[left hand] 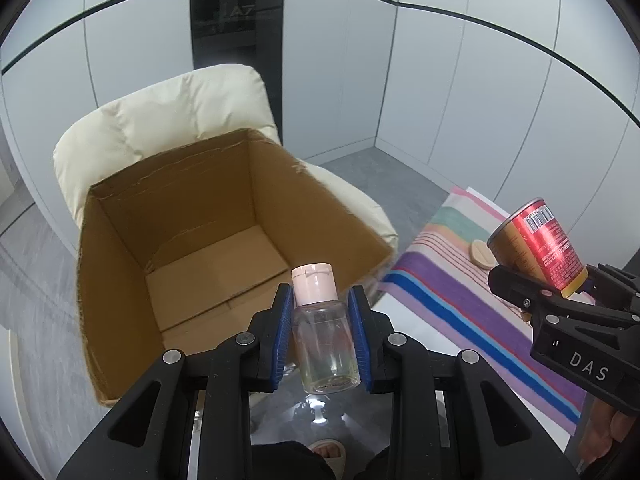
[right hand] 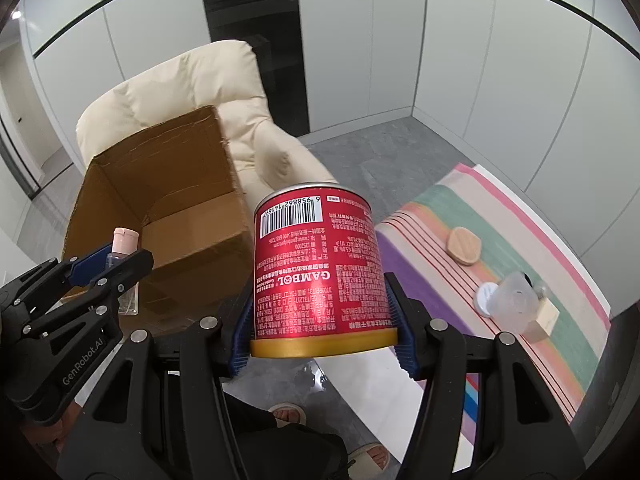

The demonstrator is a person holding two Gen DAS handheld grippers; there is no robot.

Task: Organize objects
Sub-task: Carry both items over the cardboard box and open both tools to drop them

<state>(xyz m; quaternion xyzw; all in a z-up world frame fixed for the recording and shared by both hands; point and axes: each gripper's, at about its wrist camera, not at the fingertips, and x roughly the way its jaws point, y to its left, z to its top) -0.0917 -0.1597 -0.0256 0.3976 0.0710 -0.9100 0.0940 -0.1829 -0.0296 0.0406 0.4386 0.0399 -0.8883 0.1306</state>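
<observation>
Two tools are each pinching something: your left tool (left hand: 322, 336) is gripping the bottle (left hand: 324, 336) right at the box (left hand: 132, 272) rim, nearer than your right tool (right hand: 322, 340) holding the can (right hand: 318, 272).

A cream armchair (right hand: 192, 92) stands on grey floor (right hand: 372, 148) before white wall panels (right hand: 500, 60).

Glossy can (right hand: 316, 264); matt cardboard box (left hand: 208, 240).
</observation>
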